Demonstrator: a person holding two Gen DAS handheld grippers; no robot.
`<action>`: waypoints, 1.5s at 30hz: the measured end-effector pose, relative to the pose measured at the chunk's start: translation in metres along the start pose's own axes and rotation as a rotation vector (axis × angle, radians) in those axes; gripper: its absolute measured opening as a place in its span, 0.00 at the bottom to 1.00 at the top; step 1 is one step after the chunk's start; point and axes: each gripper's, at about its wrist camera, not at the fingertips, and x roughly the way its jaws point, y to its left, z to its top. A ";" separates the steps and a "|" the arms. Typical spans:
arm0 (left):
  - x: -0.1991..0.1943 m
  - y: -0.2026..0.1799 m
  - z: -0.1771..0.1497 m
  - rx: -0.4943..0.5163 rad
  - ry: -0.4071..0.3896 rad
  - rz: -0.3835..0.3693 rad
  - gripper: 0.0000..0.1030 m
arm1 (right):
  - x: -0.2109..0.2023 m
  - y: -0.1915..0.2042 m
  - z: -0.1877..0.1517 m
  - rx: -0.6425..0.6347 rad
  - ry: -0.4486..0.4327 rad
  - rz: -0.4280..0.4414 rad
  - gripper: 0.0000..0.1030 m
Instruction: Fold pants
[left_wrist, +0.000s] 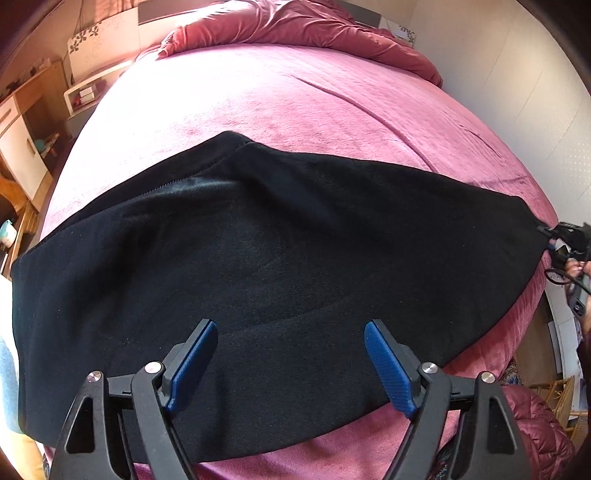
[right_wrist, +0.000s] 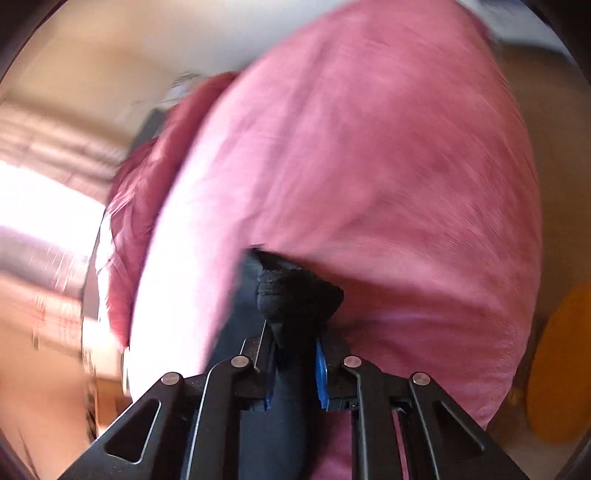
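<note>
A wide bed (left_wrist: 295, 103) with a pink cover fills most of the left wrist view, and it also fills the right wrist view (right_wrist: 369, 166), where the picture is blurred by motion. At the far end of the bed lies a crumpled dark red blanket (left_wrist: 314, 26). To the left of the bed stands wooden furniture (left_wrist: 26, 122) with shelves and small things on it; these are too small to name.

The black pants (left_wrist: 258, 251) lie across the near part of the bed, spread flat from the left edge to the right edge. They become narrow toward the right, where the end comes to a point at the bed's right side.

The left gripper (left_wrist: 291, 336) is above the near edge of the pants. Its two blue-padded fingers (left_wrist: 195, 365) stand wide apart and they hold nothing.

The right gripper (right_wrist: 293, 354) is seen at the far right in the left wrist view (left_wrist: 565, 236), at the narrow end of the pants. In its own view the fingers are close together, with a bunched piece of the black pants (right_wrist: 299, 295) pinched between the blue pads (right_wrist: 320, 373).
</note>
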 end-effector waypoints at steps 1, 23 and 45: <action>0.001 0.002 0.000 -0.005 0.012 0.006 0.80 | -0.007 0.012 -0.001 -0.045 0.003 0.024 0.16; -0.014 0.087 -0.006 -0.292 0.058 -0.151 0.40 | 0.018 0.215 -0.246 -0.763 0.422 0.245 0.16; -0.013 0.100 0.007 -0.342 0.101 -0.435 0.39 | 0.033 0.197 -0.321 -1.046 0.601 0.168 0.34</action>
